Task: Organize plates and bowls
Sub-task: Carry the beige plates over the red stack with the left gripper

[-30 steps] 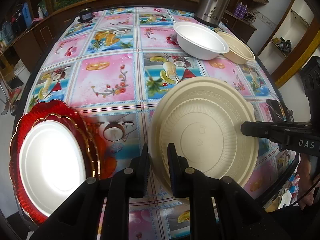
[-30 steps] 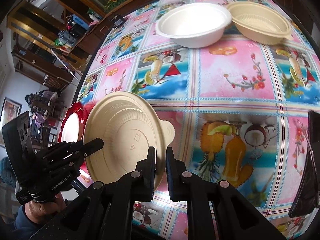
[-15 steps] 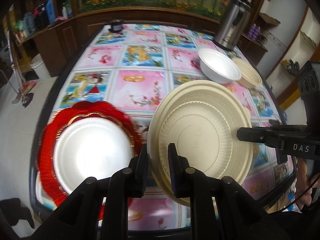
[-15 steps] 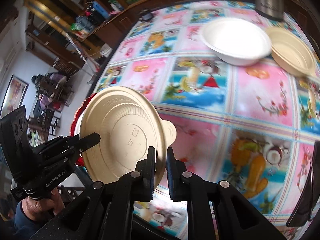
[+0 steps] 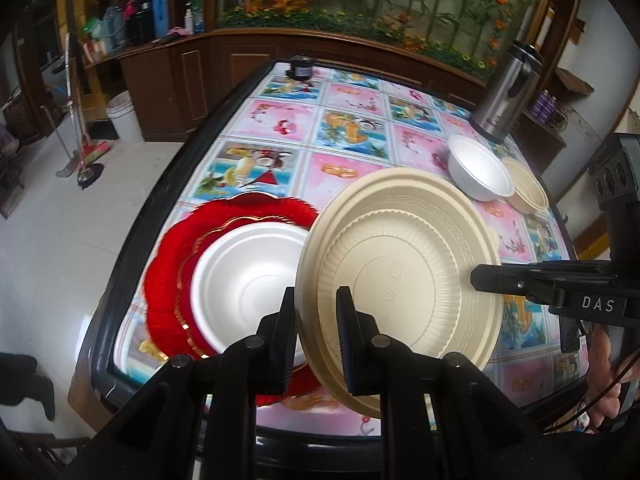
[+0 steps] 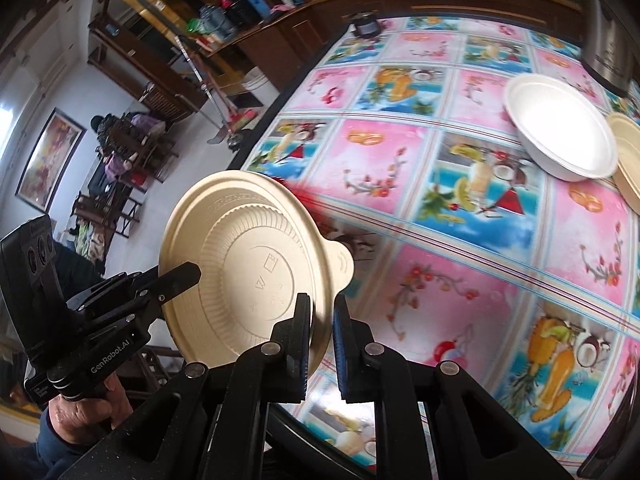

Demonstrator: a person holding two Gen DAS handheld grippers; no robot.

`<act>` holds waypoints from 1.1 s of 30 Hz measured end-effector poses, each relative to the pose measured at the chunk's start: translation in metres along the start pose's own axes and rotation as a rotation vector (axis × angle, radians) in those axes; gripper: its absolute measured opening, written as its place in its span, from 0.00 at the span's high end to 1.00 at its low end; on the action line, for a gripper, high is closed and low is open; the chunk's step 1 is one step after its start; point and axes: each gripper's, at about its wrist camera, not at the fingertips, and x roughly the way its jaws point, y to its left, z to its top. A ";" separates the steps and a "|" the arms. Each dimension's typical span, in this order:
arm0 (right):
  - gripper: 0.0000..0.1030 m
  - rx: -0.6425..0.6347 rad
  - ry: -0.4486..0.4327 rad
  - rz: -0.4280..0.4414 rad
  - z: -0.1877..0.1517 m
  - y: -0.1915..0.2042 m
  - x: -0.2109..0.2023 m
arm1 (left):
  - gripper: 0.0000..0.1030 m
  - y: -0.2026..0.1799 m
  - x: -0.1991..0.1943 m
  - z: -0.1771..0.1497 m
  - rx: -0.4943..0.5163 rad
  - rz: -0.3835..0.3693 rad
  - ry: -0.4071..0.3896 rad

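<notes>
A round beige plate with a ribbed base and a small tab is held up in the air, tilted, above the table's near left part. My left gripper is shut on its near rim. My right gripper is shut on the opposite rim of the beige plate; its finger shows in the left wrist view. Below lies a red scalloped plate with a white plate on it. A white bowl and a beige bowl stand at the far right.
The table has a pink and blue fruit-pattern cloth and a dark rim. A steel kettle stands behind the bowls. A small black object sits at the far edge. Wooden cabinets line the wall behind.
Both grippers have lifted the beige plate higher and carried it leftwards towards the red and white plates. The table looks farther away in both views.
</notes>
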 end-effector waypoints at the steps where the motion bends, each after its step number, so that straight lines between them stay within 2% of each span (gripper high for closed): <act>1: 0.88 -0.008 0.003 0.005 0.001 0.003 0.001 | 0.84 0.002 -0.002 -0.002 -0.006 0.005 -0.003; 13: 0.88 -0.039 0.042 0.043 0.003 0.026 0.013 | 0.84 0.022 -0.013 -0.011 -0.069 0.033 -0.023; 21: 0.88 -0.042 0.056 0.034 0.006 0.030 0.016 | 0.84 0.029 -0.013 -0.011 -0.086 0.029 -0.029; 33: 0.88 -0.003 0.098 0.037 0.020 0.041 0.033 | 0.79 0.054 -0.002 0.006 -0.118 0.020 -0.008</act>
